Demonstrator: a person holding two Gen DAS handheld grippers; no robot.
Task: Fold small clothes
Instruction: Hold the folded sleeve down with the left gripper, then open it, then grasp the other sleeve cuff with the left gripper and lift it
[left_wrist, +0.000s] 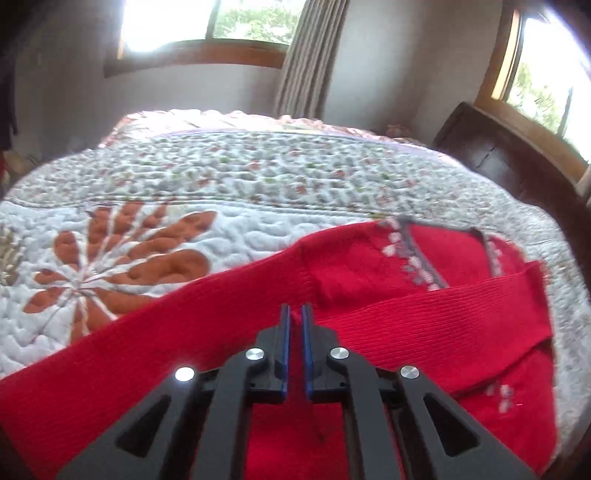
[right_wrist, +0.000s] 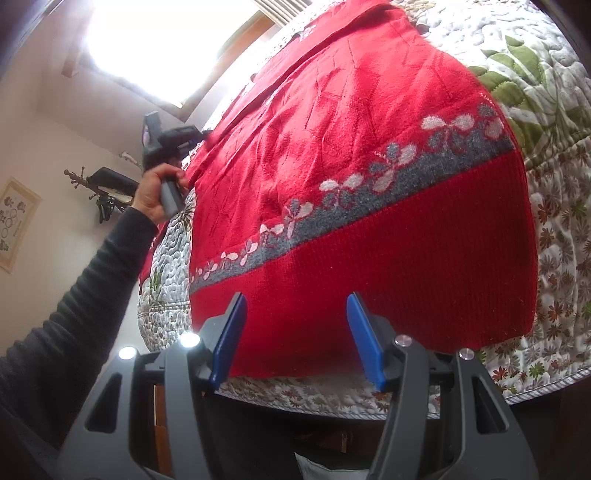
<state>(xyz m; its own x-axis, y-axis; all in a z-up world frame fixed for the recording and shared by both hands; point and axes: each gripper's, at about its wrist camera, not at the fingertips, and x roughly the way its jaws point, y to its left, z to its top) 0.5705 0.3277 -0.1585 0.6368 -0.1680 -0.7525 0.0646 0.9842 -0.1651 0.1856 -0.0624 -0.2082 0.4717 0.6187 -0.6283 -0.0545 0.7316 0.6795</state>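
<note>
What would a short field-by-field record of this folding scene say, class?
garment: red sweater, spread on the quilt
trim: grey band with pale flowers near the hem
left gripper: nearly shut, pinching a sleeve
right gripper: open, at the hem
left hand: grips the left gripper's handle

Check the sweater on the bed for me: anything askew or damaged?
No damage shows. The red sweater lies mostly flat on the quilt, with light creases. One sleeve is folded across the body; the other sleeve trails out sideways, unfolded.
</note>
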